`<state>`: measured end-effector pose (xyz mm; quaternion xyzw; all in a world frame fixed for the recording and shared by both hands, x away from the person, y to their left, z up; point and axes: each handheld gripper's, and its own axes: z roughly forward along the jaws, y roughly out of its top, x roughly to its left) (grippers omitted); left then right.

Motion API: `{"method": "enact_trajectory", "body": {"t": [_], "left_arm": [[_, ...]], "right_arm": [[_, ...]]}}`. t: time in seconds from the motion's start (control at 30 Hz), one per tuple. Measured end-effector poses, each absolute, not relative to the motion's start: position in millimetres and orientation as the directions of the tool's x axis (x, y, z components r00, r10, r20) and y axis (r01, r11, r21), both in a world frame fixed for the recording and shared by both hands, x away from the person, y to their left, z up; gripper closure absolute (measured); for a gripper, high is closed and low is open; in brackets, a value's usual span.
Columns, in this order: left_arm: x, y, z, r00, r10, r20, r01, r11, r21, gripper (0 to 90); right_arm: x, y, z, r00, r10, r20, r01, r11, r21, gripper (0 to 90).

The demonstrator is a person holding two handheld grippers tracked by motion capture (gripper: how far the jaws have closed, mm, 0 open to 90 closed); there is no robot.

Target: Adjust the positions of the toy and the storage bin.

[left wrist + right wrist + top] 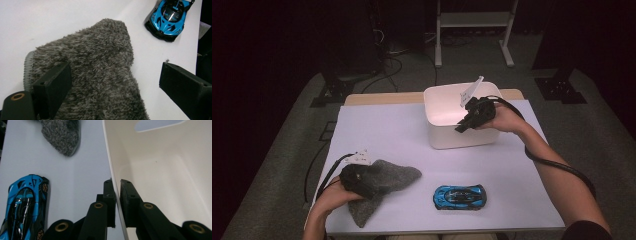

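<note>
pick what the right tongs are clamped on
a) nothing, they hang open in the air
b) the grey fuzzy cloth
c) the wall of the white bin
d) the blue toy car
c: in the right gripper view the right tongs stand one jaw on each side of the thin wall of the white bin, pinching it, while the blue toy car and grey fuzzy cloth lie apart on the table.

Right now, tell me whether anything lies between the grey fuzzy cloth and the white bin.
Nothing visible does. The grey fuzzy cloth lies under the open left gripper, and bare white tabletop runs from it to the white bin. The blue toy car sits off to the side. The right gripper clamps the bin's wall.
</note>
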<state>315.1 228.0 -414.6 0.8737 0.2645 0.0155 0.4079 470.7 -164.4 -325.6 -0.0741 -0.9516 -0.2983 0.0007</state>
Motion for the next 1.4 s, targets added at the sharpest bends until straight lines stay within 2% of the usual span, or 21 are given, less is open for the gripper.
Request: {"method": "enact_trajectory", "body": {"t": [0.63,1.4], "left_arm": [[313.6,226.1,-414.5,0.868,0.461,-0.183,0.437,-0.536,0.722,10.4],[308.0,227.7,-408.2,0.868,0.469,-0.161,0.425,-0.536,0.73,10.4]], "right_arm": [[441.9,-148.0,-325.0,-0.995,0.089,0.041,0.097,0.818,0.567,84.9],[404.9,-128.1,-318.7,-0.995,0.095,0.027,0.093,0.816,0.57,85.6]]}}
